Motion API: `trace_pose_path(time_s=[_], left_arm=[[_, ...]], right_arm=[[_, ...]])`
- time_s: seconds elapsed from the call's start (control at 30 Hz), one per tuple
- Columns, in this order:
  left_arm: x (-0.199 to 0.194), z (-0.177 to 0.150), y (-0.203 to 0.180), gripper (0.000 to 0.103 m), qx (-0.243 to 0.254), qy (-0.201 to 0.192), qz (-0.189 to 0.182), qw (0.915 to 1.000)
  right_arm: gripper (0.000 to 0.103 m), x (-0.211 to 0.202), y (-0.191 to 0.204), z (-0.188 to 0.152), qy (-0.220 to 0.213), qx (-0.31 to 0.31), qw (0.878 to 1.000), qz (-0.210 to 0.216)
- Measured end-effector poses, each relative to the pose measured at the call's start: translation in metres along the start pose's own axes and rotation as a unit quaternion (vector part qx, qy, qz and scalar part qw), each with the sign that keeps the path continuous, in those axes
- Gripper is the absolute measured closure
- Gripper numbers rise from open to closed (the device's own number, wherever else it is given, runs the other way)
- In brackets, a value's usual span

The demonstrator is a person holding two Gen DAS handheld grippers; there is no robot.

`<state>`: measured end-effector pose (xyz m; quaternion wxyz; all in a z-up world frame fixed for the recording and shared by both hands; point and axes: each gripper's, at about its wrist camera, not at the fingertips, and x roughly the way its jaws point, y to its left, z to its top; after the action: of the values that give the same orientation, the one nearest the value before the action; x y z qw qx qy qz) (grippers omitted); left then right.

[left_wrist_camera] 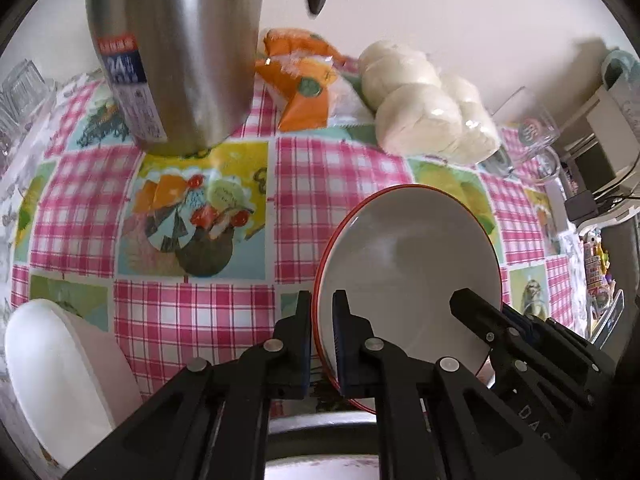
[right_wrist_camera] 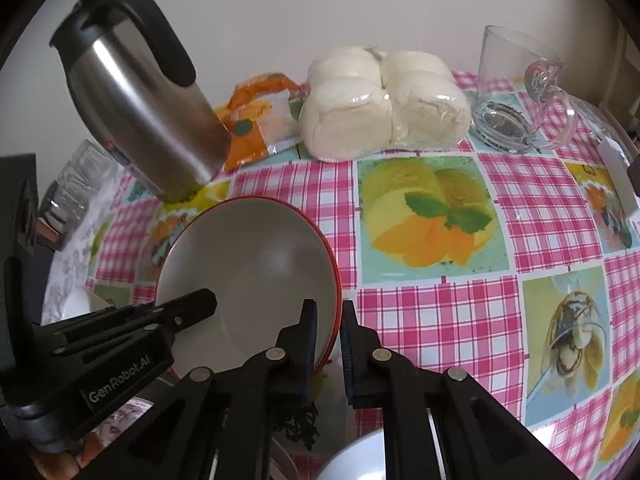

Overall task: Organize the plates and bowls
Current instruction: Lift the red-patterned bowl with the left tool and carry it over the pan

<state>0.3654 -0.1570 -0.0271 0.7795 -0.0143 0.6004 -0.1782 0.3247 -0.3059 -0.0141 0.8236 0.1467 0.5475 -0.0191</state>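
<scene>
I see left claw (left_wrist_camera: 322, 336) clamped on left rim of red-edged bowl (left_wrist_camera: 412, 264); right claw (right_wrist_camera: 329, 340) clamped on opposite rim, bowl tilted above bench (right_wrist_camera: 432, 312).

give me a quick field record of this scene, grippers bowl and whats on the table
left gripper: shut on the bowl's left rim
right gripper: shut on the bowl's right rim
bowl: white inside, red rim, held from both sides
white dish: left of the bowl, tilted
steel jug: upright at the back
bag of buns: beside an orange packet
glass mugs: back right
tablecloth: pink check
</scene>
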Motion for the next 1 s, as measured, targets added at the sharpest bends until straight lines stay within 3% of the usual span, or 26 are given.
trace_pose_path(time_s=[0.43, 0.73, 0.87, 1.0], left_arm=[[-0.106, -0.013, -0.041, 0.093, 0.033, -0.098, 0.017, 0.9945], [-0.152, -0.06, -0.048, 0.093, 0.022, -0.145, 0.012, 0.9891], [-0.156, -0.089, -0.037, 0.093, -0.001, -0.15, -0.014, 0.9886], [-0.159, -0.116, -0.035, 0.093, -0.005, -0.161, -0.002, 0.9869]], right_arm=[[0.091, -0.105, 0.014, -0.011, -0.09, -0.023, 0.996, -0.004], [0.091, -0.155, 0.023, -0.048, -0.132, -0.029, 0.991, 0.011], [0.091, -0.171, 0.027, -0.072, -0.146, -0.031, 0.989, 0.018], [0.091, -0.176, 0.029, -0.097, -0.148, -0.026, 0.988, 0.025]])
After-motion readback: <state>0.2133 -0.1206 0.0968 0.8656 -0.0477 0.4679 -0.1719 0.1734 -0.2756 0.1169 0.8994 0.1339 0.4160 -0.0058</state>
